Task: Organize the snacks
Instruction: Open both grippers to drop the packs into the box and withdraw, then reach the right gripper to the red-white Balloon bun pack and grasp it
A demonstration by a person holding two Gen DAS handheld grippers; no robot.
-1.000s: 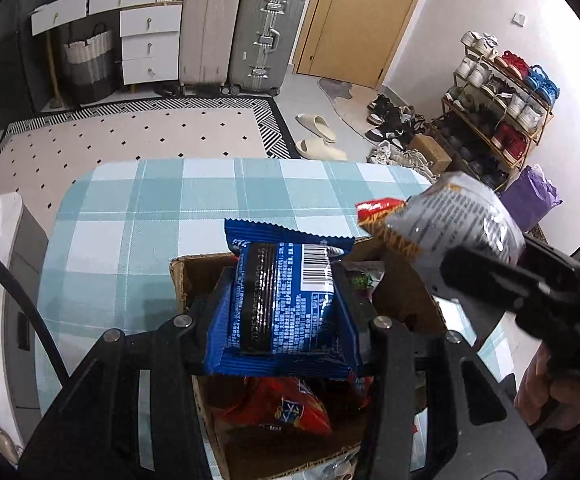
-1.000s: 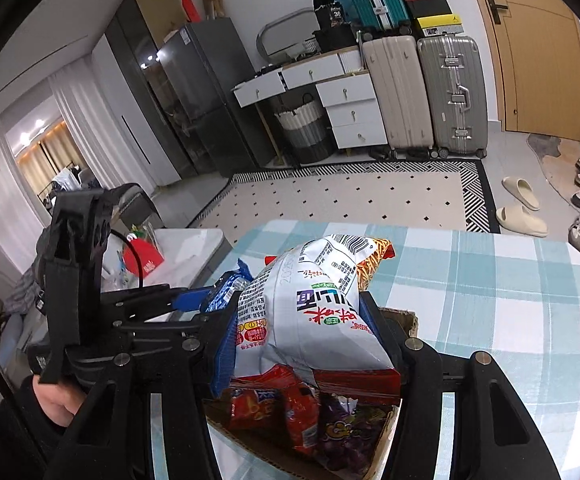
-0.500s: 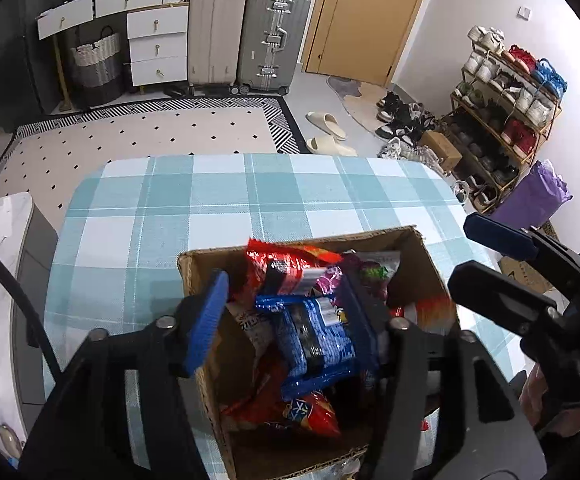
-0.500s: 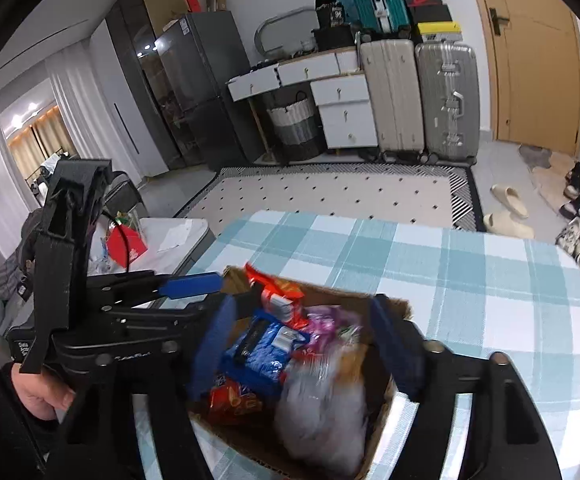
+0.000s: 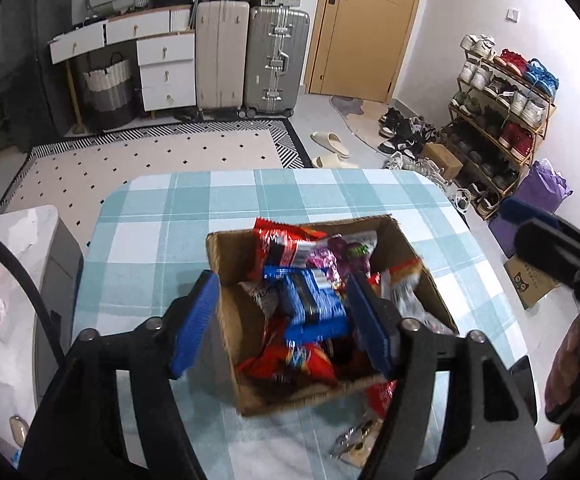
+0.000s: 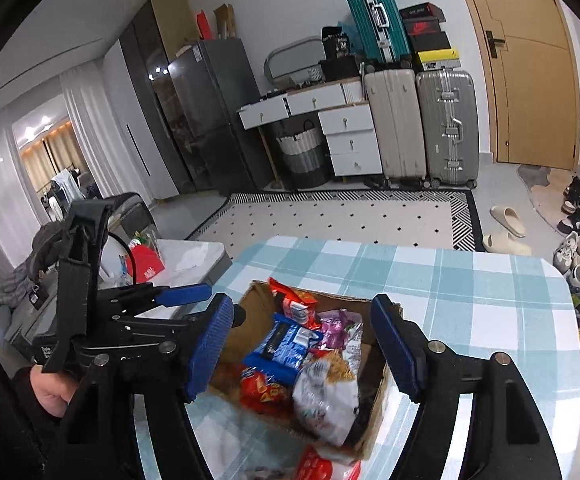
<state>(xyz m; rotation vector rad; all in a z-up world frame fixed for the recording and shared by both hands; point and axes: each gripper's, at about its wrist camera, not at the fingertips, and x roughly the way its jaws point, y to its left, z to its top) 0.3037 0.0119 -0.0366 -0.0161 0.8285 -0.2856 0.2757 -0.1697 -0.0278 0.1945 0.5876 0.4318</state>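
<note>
One cardboard box (image 5: 226, 264) sits on the checked table (image 5: 162, 216), and it holds the snacks. Those that can be told apart: one blue pack (image 5: 314, 304) on top near the middle, one white bag (image 6: 326, 396) at the box's right side, one purple pack (image 5: 342, 252) toward the far wall, and at least two red packs, one leaning on the far left corner (image 5: 282, 240) and one low at the near end (image 5: 294, 360). The pile is partly blurred, so the full count cannot be told. One more red pack (image 6: 318, 466) lies on the table outside the near wall of the box.

Two grippers are in view. The left gripper (image 5: 282, 320) has just been opening; its blue pads stand apart above the box, the left one outside the box's left wall, and nothing is pressed between them. The right gripper (image 6: 306, 344) has also opened, jaws apart over the box, the white bag lying below them, free of the pads. A hand (image 6: 52, 394) grips the left tool's handle.

The box sits toward the near edge of the table. The far half of the cloth is bare to its rounded corners, and strips of open cloth run along both sides of the box.
</note>
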